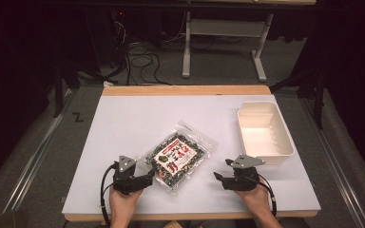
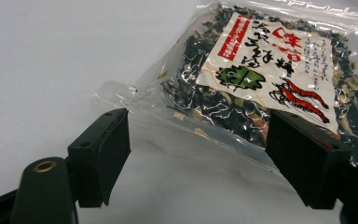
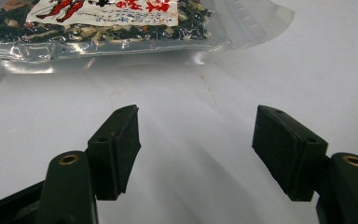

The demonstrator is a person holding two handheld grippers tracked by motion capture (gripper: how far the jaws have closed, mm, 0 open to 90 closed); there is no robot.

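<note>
A: Left to right?
B: Left claw (image 1: 148,178), jaws spread wide, empty, just beside the clear plastic bag of dark dried greens with a white-and-red label (image 1: 179,156), mid white surface (image 1: 123,123).
A: Then?
B: Right claw (image 1: 220,177), equally wide, empty. White rectangular plastic tub (image 1: 264,134), nothing visible inside.
</note>
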